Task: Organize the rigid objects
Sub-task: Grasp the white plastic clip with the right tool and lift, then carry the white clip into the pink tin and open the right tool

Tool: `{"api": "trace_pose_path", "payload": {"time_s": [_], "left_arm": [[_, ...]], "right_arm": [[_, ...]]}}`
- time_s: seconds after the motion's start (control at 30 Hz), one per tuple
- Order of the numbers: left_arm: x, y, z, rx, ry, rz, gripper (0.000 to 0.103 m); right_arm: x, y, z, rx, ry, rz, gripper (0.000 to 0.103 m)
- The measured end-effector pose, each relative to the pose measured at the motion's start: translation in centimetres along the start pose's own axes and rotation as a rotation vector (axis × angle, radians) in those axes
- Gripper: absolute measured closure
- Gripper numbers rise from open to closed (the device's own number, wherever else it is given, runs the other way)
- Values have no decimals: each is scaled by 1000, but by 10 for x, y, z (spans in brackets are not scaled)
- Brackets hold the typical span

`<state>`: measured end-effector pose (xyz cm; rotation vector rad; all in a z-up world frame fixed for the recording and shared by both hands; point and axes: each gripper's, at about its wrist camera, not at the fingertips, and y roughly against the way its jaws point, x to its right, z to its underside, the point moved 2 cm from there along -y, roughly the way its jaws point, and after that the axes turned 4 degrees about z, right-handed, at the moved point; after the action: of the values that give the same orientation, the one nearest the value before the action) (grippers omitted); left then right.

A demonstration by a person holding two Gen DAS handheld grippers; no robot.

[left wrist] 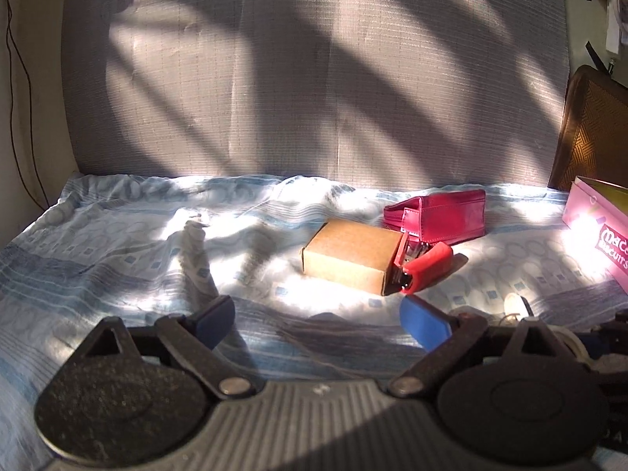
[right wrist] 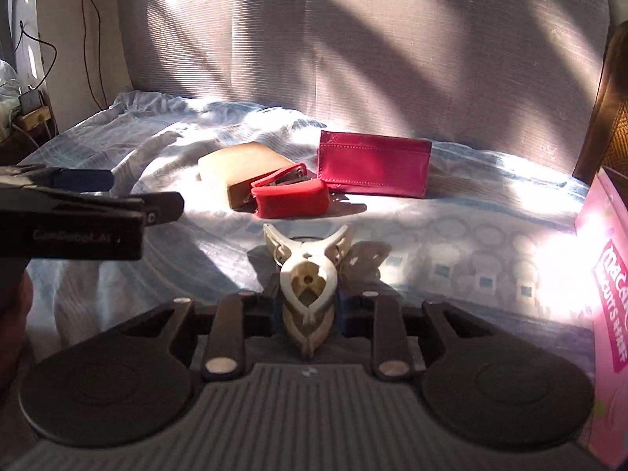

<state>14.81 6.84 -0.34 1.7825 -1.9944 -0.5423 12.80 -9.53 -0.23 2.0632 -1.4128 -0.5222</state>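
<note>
While sunlight stripes a bed covered in a pale blue patterned sheet [left wrist: 117, 243], the right tongs [right wrist: 310, 316] are clenched on a cream plastic hair claw clip [right wrist: 308, 274]. The clip's long axis runs straight away from the camera, its two curved wings spreading toward the far objects. Beyond it lies a red stapler [right wrist: 290, 192], long axis roughly left to right, leaning against the end of a brown cardboard box [right wrist: 243, 168]. A pink leather pouch [right wrist: 373, 167] stands upright just beside them, its broad face toward the camera. A pink biscuit carton [right wrist: 608, 274] fills the right edge.

From the left wrist view, the left tongs [left wrist: 320, 324] are released, blue pads spread wide with nothing between them, hovering above the sheet short of the box [left wrist: 353, 257]. Only this view shows the stapler [left wrist: 424, 267] mouth, opened toward the camera. Only the right wrist view shows the clip, and the left tongs [right wrist: 114, 192] from the side.
</note>
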Motion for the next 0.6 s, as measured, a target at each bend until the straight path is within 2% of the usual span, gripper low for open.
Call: {"api": "trace_pose_path", "payload": {"time_s": [0.2, 0.4, 0.47, 0.5, 0.53, 0.6], "left_arm": [[11, 3, 3, 22, -63, -19, 8], [20, 8, 6, 56, -116, -40, 8], [27, 10, 7, 35, -127, -40, 8], [33, 12, 9, 11, -115, 9, 9], [42, 17, 11, -9, -100, 86, 9], [67, 34, 15, -27, -121, 232, 9]], "right_arm": [[3, 76, 58, 20, -40, 5, 73], [32, 122, 100, 68, -175, 160, 73], [39, 131, 109, 87, -210, 180, 72], [43, 137, 113, 93, -229, 187, 68], [46, 142, 117, 102, -244, 196, 60], [49, 149, 123, 120, -259, 213, 51]]}}
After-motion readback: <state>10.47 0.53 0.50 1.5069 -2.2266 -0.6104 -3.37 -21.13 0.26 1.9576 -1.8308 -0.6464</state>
